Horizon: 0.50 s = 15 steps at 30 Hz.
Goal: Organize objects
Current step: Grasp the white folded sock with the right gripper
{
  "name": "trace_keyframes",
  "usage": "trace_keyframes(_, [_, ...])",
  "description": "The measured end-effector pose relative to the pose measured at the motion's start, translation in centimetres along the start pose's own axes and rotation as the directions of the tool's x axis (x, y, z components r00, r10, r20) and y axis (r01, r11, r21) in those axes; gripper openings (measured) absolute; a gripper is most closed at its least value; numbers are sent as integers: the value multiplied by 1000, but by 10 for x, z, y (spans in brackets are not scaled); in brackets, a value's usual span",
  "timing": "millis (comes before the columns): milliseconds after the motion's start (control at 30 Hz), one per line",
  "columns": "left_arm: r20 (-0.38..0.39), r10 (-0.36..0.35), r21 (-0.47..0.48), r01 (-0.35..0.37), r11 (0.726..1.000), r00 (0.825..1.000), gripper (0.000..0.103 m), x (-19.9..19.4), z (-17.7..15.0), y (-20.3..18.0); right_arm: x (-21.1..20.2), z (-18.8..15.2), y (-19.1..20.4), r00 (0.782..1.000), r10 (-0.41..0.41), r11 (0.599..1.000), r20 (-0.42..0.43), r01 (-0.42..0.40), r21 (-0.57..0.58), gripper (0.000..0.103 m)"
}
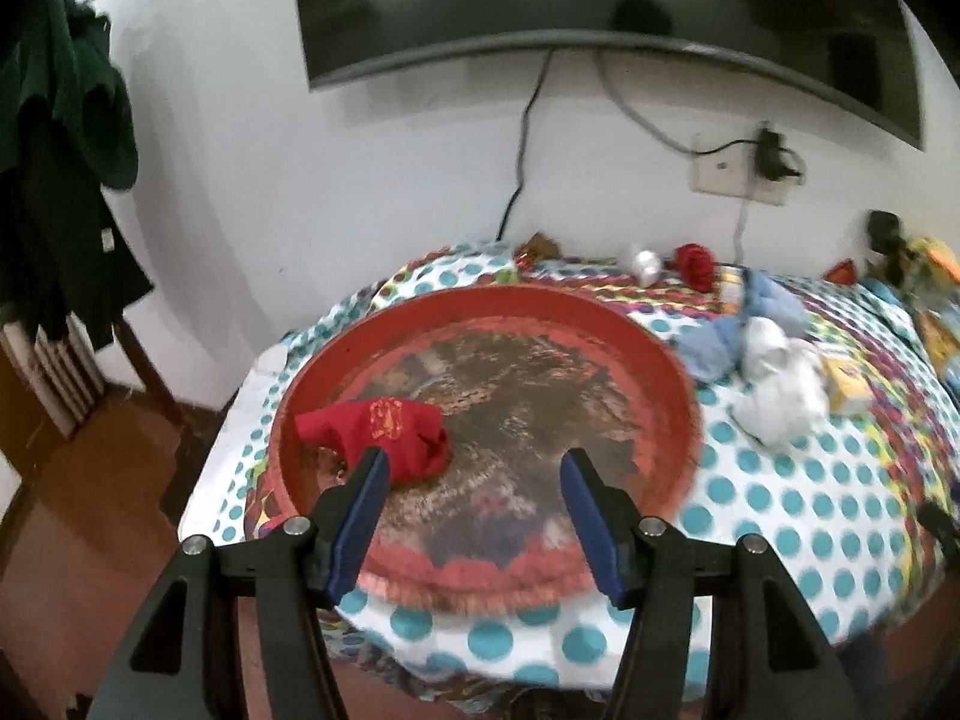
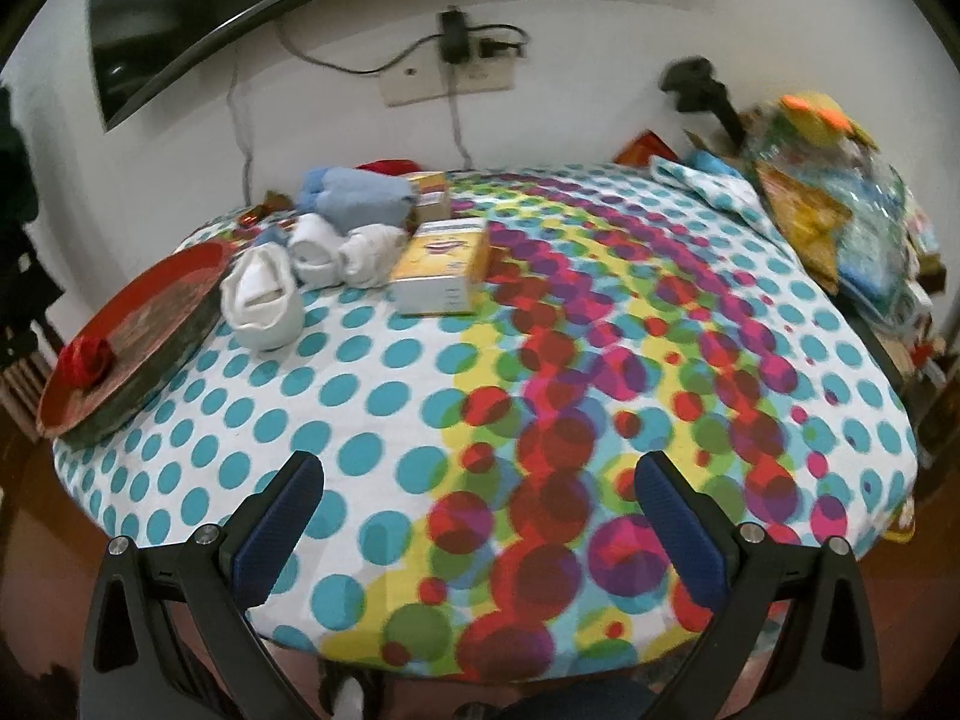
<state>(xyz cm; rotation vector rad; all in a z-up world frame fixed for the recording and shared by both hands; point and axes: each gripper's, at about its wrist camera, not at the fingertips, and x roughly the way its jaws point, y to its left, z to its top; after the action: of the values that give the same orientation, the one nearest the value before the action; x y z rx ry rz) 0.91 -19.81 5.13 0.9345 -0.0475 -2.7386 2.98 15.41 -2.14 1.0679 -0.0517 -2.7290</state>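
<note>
On the far left of the left wrist view, dark green garments hang against the white wall. Right of them, a round red tray sits on the table with the dotted cloth. 1 red bundled sock lies inside the tray, at its left side, resting on the worn brown floor of the tray. The left gripper hangs above the near part of the tray; its 2 blue-padded fingers stand apart and released, with only the tray floor between them. The left finger's tip overlaps the sock in the picture; contact cannot be judged. Right of the tray, pale blue socks and white socks lie in a loose group on the cloth, with a yellow box just beside them. A black television is mounted on the wall above, cables hanging beneath it.

From the right wrist view, the tray stands at the table's left edge with the red sock on it. Right of it lie the white socks, then the blue socks behind them, then the yellow box. The right gripper hangs over the bare dotted cloth near the table's front edge, fingers wide apart and released, grasping nothing. A heap of colourful packaging occupies the far right.
</note>
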Motion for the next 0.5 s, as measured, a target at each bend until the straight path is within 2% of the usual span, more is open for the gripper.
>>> trace_keyframes(100, [32,-38,12,38,999,999,65,-21,-18,-8,2,3,16,1000,24,999,11,-23,-47,103])
trace_keyframes(200, [23,-89,2,89,996,996,66,-27,-36,-17,10,11,33,1000,25,998,11,-24,-63,103])
trace_keyframes(300, [0,-132,-21,132,991,991,66,-21,-55,-23,30,28,58,996,87,992,-31,-89,-88,103])
trace_keyframes(467, [-38,-156,-98,152,984,987,66,-6,-86,-12,61,52,104,995,81,983,-66,-91,-160,101])
trace_keyframes(500, [-37,-161,-115,156,981,986,66,-5,-91,-8,67,56,111,994,80,981,-73,-92,-170,98])
